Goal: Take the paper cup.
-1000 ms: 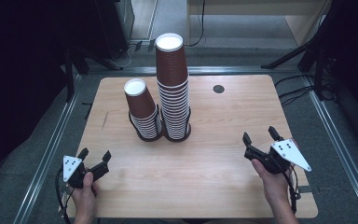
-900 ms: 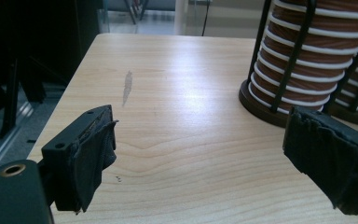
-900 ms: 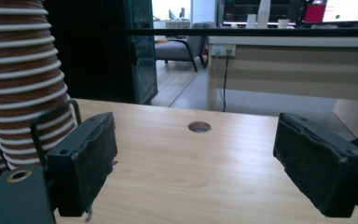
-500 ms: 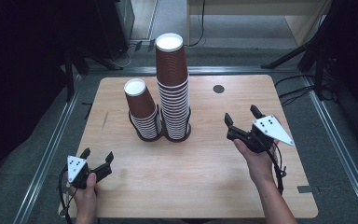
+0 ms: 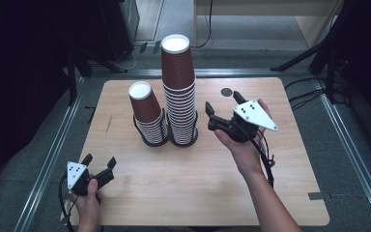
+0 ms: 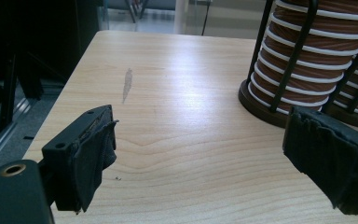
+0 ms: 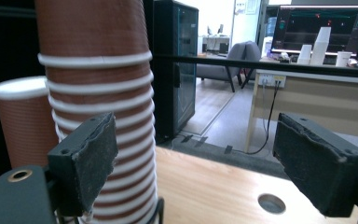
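Two stacks of brown paper cups stand in black wire holders mid-table: a tall stack and a shorter stack to its left. My right gripper hovers above the table just right of the tall stack, pointing at it, open. In the right gripper view the tall stack rises behind its left jaw, and nothing lies between the jaws, which have just eased in slightly. My left gripper rests near the front left corner, open and empty, facing the shorter stack's holder.
The wooden table has a round cable hole behind the right gripper. A dark scuff marks the left side. Metal rails run along the floor on both sides. Beyond the table stand a desk and monitors.
My right hand has risen and moved forward and left from the table's right edge toward the tall cup stack. The left hand has stayed put.
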